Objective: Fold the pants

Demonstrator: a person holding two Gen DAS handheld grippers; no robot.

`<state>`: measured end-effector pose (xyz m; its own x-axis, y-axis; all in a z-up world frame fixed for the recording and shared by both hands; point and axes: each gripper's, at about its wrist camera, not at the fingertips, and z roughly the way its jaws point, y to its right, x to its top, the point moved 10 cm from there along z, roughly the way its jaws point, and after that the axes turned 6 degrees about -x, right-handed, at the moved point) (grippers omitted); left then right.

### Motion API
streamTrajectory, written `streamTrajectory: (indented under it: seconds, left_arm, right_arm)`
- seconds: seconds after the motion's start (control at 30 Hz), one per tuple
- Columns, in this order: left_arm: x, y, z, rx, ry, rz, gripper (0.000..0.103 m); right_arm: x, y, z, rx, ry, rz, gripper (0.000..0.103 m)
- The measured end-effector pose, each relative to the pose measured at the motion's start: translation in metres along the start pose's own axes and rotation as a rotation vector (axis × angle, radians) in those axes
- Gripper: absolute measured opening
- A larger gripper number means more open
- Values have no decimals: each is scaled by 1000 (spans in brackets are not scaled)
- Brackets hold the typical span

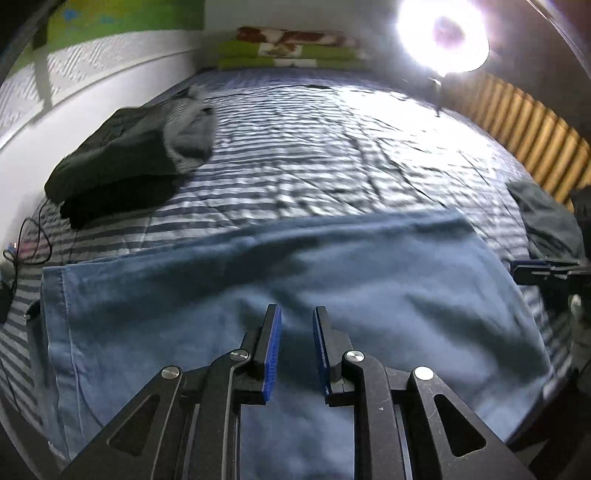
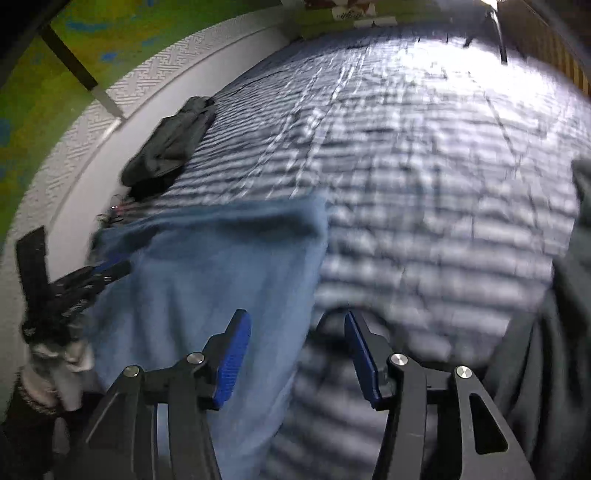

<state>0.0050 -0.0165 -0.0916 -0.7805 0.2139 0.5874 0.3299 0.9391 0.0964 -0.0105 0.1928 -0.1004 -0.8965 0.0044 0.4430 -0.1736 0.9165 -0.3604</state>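
Note:
Blue pants [image 1: 332,277] lie folded flat on the striped bed cover [image 1: 332,147], with a hemmed edge at the left. My left gripper [image 1: 296,310] hovers over their near part, jaws a narrow gap apart and no cloth pinched between the blue pads. In the right wrist view the pants [image 2: 221,266] fill the lower left. My right gripper [image 2: 296,317] stands open over their right edge, its left finger above the cloth and its right finger above the bed cover. Each gripper shows in the other's view: the right gripper [image 1: 532,271] at the far right, the left gripper [image 2: 110,269] at the left, held by a gloved hand [image 2: 55,362].
A pile of dark clothes [image 1: 122,162] lies by the white wall at the left. A grey-green garment [image 1: 546,218] sits at the bed's right edge. Pillows [image 1: 288,48] are at the far end, a bright lamp [image 1: 443,33] glares at the upper right, and a cable [image 1: 26,243] trails at the left.

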Motion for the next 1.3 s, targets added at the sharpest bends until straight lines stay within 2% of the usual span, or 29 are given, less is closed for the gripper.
streamTrajectory:
  seconds: [0.07, 0.13, 0.2, 0.27, 0.33, 0.4, 0.47, 0.53, 0.6, 0.67, 0.77, 0.83, 0.9, 1.03, 1.1, 1.2, 1.27, 1.3]
  left_arm:
    - [-6, 12, 1, -15, -5, 11, 19]
    - [-12, 28, 3, -58, -15, -6, 19]
    - [-21, 52, 6, -104, -36, 20, 19]
    - [-35, 73, 18, -73, -70, 116, 23]
    - [-42, 80, 25, -39, -74, 164, 23]
    - [-40, 78, 21, -63, -78, 126, 23]
    - [-29, 73, 9, -93, -51, 52, 23]
    - [-18, 71, 0, -105, -21, 24, 23]
    - [-4, 75, -2, -109, -3, 29, 23]
    - [9, 81, 1, -104, 9, 51, 23]
    - [17, 91, 23, -131, -25, 70, 24]
    - [4, 95, 51, -76, -87, 141, 24]
    - [0, 100, 56, -32, -53, 195, 25]
    - [4, 107, 41, -90, -37, 129, 25]
    - [3, 119, 33, -114, -17, 146, 25]
    - [-9, 152, 36, -182, -51, 212, 25]
    - [-22, 162, 48, -131, -69, 296, 26]
    - [-22, 164, 48, -126, -51, 306, 26]
  right_arm:
    - [-11, -4, -4, 20, -9, 1, 50]
    - [-22, -8, -2, 23, -31, -6, 50]
    - [-32, -13, 3, 32, -51, -18, 50]
    - [-36, -17, 8, 16, -53, -46, 51]
    - [-38, -21, 8, 11, -37, -61, 51]
    - [-40, -24, 7, 62, -47, -41, 51]
    - [-45, -28, 6, 139, -62, 2, 51]
    - [-46, -27, 7, 154, -57, 18, 50]
    - [-46, -25, 6, 158, -58, 39, 43]
    - [-44, -21, 7, 168, -70, 77, 29]
    - [-41, -19, 7, 194, -77, 114, 19]
    - [-39, -21, 6, 201, -75, 121, 16]
    - [-38, -25, 7, 209, -73, 121, 14]
    - [-35, -27, 8, 208, -73, 120, 13]
    - [-33, -26, 10, 222, -81, 139, 13]
    - [-32, -25, 11, 233, -88, 155, 12]
    - [-32, -25, 12, 226, -87, 150, 11]
    - [-33, -25, 13, 224, -89, 148, 11]
